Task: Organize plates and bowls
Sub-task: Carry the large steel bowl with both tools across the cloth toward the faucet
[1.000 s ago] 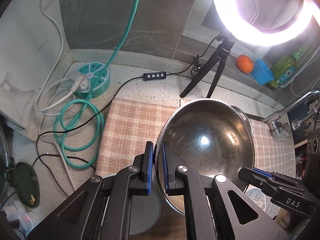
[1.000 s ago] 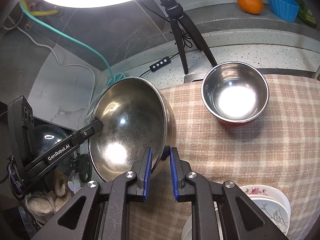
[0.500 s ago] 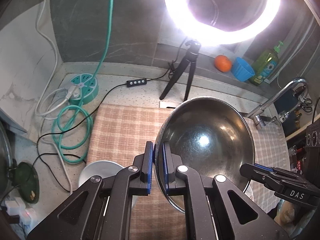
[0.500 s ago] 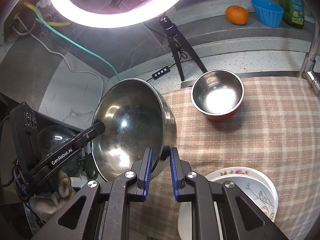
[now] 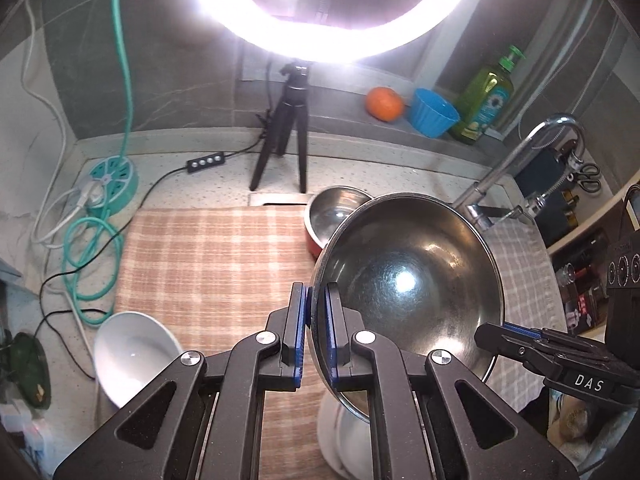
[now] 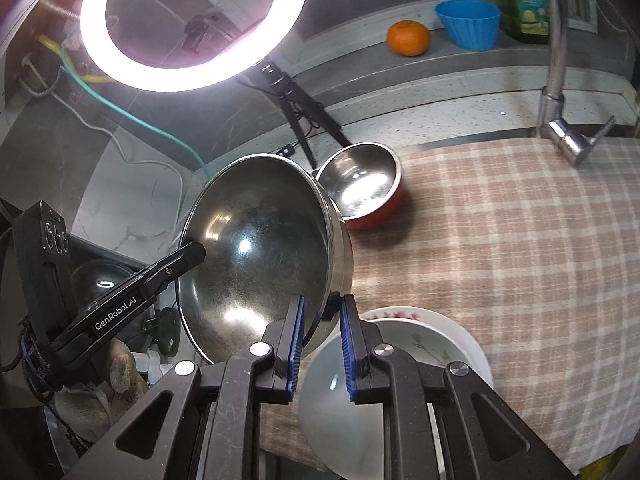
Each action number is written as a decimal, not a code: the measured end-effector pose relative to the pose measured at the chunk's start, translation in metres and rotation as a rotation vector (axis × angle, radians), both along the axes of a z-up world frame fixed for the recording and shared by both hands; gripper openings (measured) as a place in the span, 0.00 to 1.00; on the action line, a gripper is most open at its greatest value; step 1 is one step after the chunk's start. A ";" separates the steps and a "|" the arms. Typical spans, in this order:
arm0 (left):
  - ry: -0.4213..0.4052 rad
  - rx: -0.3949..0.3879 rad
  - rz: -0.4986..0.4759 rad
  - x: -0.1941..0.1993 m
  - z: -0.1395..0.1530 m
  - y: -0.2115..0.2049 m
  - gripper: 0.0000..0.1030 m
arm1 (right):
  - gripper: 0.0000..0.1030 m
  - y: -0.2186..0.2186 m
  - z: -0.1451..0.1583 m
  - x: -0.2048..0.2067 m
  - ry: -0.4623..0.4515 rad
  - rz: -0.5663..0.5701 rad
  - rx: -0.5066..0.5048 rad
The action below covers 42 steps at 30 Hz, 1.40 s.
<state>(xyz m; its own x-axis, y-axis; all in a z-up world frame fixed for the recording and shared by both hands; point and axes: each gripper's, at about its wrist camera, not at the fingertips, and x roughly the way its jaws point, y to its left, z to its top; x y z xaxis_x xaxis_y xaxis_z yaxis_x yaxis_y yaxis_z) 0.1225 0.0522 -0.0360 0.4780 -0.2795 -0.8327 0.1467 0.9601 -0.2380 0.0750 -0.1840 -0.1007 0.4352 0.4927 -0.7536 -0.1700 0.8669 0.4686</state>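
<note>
A large steel bowl (image 5: pixel 408 280) hangs tilted in the air above the checked cloth; it also shows in the right wrist view (image 6: pixel 260 248). My left gripper (image 5: pixel 316 332) is shut on its near rim. My right gripper (image 6: pixel 320 344) has its jaws wider apart around the opposite rim and looks open. A small steel bowl with a red outside (image 6: pixel 364 188) stands on the cloth behind; it also shows in the left wrist view (image 5: pixel 336 212). A white bowl (image 5: pixel 132 352) sits at the cloth's left front corner. Stacked white flowered dishes (image 6: pixel 400 356) lie under my right gripper.
A ring light on a black tripod (image 5: pixel 288 128) stands at the back. Cables and a teal power hub (image 5: pixel 112 176) lie at the left. A faucet (image 5: pixel 520 168) rises at the right. An orange (image 6: pixel 408 38), a blue cup (image 6: pixel 468 22) and a soap bottle (image 5: pixel 484 96) sit on the ledge.
Both grippers have lifted the large steel bowl higher and drawn back from the cloth. The right gripper's jaws have opened wider around the rim.
</note>
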 end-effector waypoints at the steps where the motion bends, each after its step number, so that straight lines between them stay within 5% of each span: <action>1: 0.001 -0.001 -0.010 0.000 -0.001 -0.006 0.07 | 0.15 -0.005 0.000 -0.001 0.000 -0.007 -0.002; 21: 0.064 0.002 -0.137 0.010 -0.029 -0.116 0.07 | 0.15 -0.114 -0.021 -0.005 0.036 -0.138 -0.049; 42: 0.172 0.036 -0.182 0.033 -0.082 -0.169 0.08 | 0.15 -0.161 -0.079 0.030 0.121 -0.192 -0.124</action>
<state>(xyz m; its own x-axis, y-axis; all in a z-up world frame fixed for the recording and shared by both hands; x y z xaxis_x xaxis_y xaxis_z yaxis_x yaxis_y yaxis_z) 0.1553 -0.1166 -0.1183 0.2734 -0.3167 -0.9083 0.2780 0.9299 -0.2406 0.1051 -0.3450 -0.1795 0.4149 0.3105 -0.8553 0.0540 0.9299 0.3638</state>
